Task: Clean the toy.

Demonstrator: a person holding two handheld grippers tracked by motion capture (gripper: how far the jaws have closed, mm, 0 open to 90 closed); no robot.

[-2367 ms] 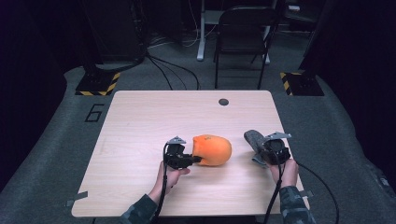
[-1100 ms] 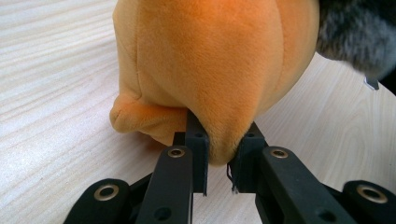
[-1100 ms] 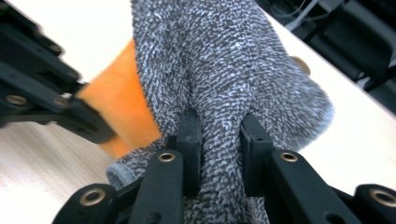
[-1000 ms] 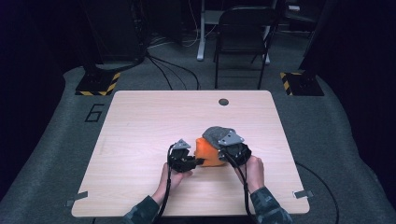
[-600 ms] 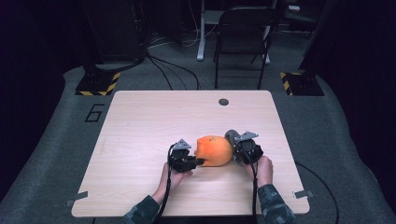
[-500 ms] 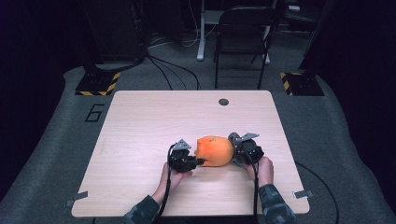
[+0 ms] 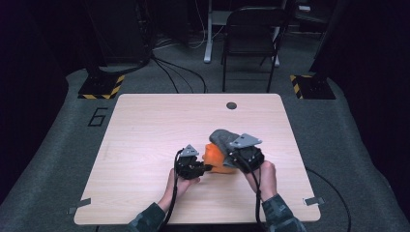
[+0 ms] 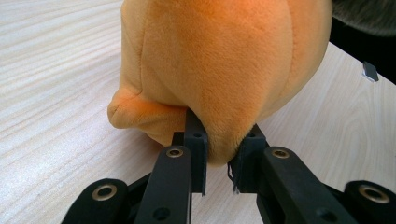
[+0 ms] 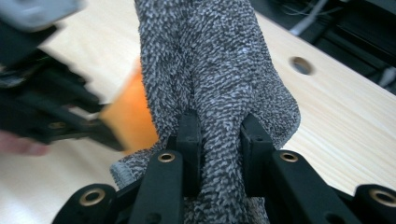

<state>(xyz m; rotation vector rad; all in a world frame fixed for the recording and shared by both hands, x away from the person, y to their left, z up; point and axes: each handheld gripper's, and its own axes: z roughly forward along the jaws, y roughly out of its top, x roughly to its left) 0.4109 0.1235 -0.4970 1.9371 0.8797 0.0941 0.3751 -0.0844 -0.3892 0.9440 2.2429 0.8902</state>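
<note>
While the left tongs (image 8: pixel 219 158) are pinching the soft orange plush (image 7: pixel 217 157) sitting mid-bench (image 7: pixel 145 125), the right tongs (image 9: pixel 219 154) are clamping a floppy grey cloth (image 7: pixel 225 137) over it; both squash easily.

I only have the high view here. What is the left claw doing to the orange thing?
Observer: The left claw pinches a fold of the orange plush toy between its jaws.
Operator: And the grey thing on the right?
Observer: It is a grey terry cloth, clamped by the right claw.
Operator: Does the cloth touch the toy?
Observer: It hangs just over it; contact I cannot tell.
</note>
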